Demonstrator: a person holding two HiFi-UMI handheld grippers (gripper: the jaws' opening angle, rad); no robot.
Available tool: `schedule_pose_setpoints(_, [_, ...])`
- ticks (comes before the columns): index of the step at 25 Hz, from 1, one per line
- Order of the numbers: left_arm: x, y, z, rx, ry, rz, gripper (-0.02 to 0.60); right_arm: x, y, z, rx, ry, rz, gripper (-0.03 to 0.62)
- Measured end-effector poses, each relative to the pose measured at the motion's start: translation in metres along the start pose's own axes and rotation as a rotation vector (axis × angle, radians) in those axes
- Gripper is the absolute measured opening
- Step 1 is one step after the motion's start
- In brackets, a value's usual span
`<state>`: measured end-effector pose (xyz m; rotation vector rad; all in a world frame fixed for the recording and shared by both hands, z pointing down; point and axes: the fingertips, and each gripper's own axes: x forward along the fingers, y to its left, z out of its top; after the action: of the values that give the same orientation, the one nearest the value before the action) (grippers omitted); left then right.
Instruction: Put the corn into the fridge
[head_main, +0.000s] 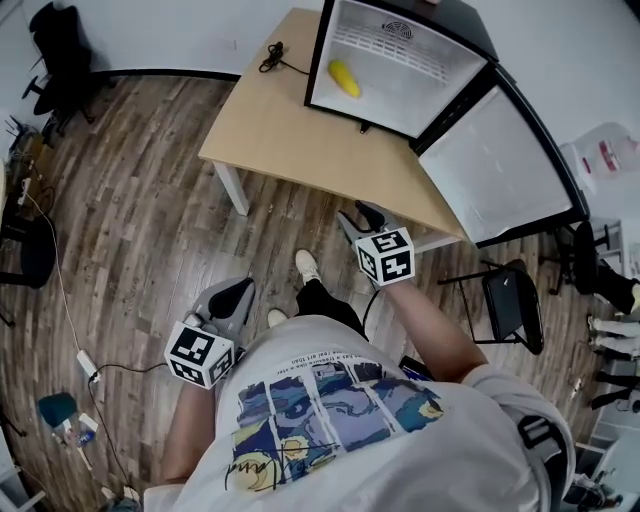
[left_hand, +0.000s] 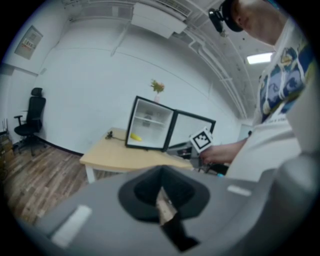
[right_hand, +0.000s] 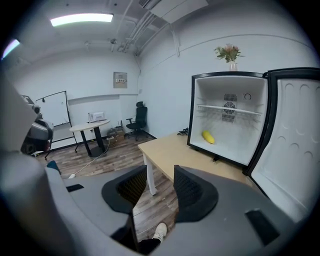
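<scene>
We judge placing step done, 1 job perhaps left; left gripper nearest us, well short of fridge, jaws pressed together, empty; right gripper closer to fridge, at table edge, jaws spread, nothing between; corn lies on fridge floor, left side, well apart from 2 grippers; door right of fridge, wide open; next move likely: reach door, swing shut.

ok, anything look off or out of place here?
Nothing spilled or damaged. The corn lies inside the mini fridge, whose door stands wide open. A black cable lies on the table beside it. The left gripper is shut, the right gripper open, both empty.
</scene>
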<state>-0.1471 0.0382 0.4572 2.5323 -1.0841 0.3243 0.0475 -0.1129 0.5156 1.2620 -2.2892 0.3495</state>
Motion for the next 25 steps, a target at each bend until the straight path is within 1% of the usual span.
schedule_pose_setpoints(3, [-0.004, -0.001, -0.003, -0.003, -0.006, 0.003, 0.009, -0.010, 0.020, -0.004, -0.005, -0.011, 0.029, 0.135])
schedule_pose_setpoints(7, [-0.007, -0.002, -0.005, -0.007, -0.009, 0.008, 0.009, -0.019, 0.051, -0.015, -0.015, 0.002, 0.083, 0.078])
schedule_pose_setpoints(10, [-0.009, -0.001, -0.007, -0.011, -0.009, 0.012, 0.009, -0.023, 0.067, -0.017, -0.017, 0.009, 0.113, 0.052])
schedule_pose_setpoints(16, [-0.009, -0.001, -0.013, -0.018, -0.001, 0.019, 0.009, -0.025, 0.080, -0.023, -0.054, 0.016, 0.142, 0.032])
schedule_pose_setpoints(22, [-0.009, 0.000, -0.014, -0.062, -0.007, 0.020, 0.009, -0.027, 0.098, -0.026, -0.064, 0.027, 0.189, 0.026])
schedule_pose_setpoints(25, [-0.009, 0.000, -0.014, -0.069, -0.005, 0.021, 0.009, -0.028, 0.103, -0.023, -0.078, 0.024, 0.203, 0.025])
